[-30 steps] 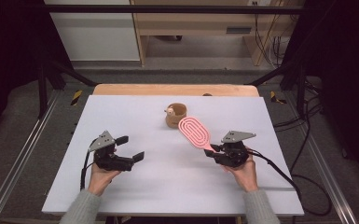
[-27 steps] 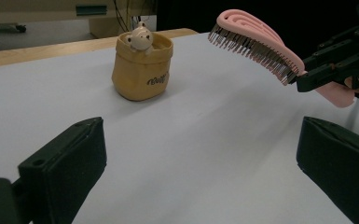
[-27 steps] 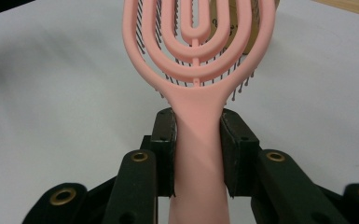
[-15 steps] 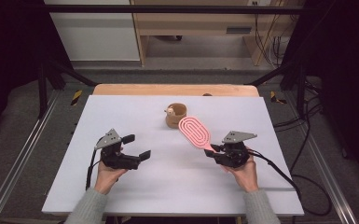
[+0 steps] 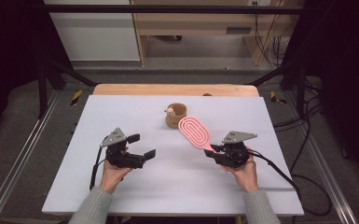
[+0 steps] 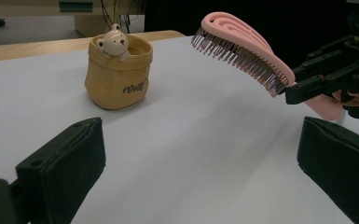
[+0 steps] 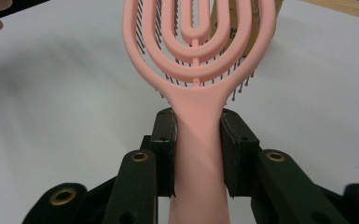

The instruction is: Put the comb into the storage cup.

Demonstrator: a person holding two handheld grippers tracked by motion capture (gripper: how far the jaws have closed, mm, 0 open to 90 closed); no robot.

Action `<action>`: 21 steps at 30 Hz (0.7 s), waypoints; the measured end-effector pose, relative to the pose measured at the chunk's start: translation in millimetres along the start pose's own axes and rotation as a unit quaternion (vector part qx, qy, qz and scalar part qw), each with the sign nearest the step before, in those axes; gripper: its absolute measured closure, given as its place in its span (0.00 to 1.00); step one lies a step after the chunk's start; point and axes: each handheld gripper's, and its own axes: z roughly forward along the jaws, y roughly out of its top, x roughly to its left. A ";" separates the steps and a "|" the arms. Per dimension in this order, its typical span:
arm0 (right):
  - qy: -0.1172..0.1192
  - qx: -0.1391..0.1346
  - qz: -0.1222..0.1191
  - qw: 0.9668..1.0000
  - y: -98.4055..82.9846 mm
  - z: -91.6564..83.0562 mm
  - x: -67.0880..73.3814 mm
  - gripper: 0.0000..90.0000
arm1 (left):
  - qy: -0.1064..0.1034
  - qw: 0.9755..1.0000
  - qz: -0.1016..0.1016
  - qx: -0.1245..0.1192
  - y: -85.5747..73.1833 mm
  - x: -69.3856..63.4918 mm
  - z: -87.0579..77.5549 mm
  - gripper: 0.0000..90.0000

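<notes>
Right gripper (image 5: 213,149), held over the right half of the white tabletop (image 5: 121,112), is clamped on the handle of a pink plastic hairbrush with an oval, looped open-work head (image 5: 194,132). In the right gripper view both black pads press flat against the sides of the handle (image 7: 198,154), just below where it widens into the head. The brush is off the table, head raised and tilted, pointing away from the person toward the far edge; in the left gripper view its dark bristles (image 6: 242,58) face down toward the tabletop.

A small tan fabric pouch with a bear figure peeking over its rim (image 5: 176,115) stands upright near the middle of the table, toward the far edge. The brush head sits just beside it on the near-right side; contact between them cannot be told.

Left gripper (image 5: 142,146) is over the left half, near the front edge, jaws spread wide with nothing between them. It points toward the pouch and brush.

A wooden board (image 5: 168,88) runs along the far edge.
</notes>
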 end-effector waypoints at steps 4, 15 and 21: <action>0.002 -0.001 -0.002 1.000 0.1 -0.1 0.6 0.78 | -0.001 1.000 -0.002 -0.002 0.9 -0.3 1.3 0.01; 0.004 -0.001 -0.001 1.000 0.2 0.2 1.6 0.78 | -0.010 1.000 -0.003 -0.007 6.2 -5.4 6.5 0.01; 0.005 -0.001 -0.002 1.000 0.3 0.0 1.7 0.78 | -0.017 1.000 0.000 -0.007 8.2 -9.6 11.8 0.00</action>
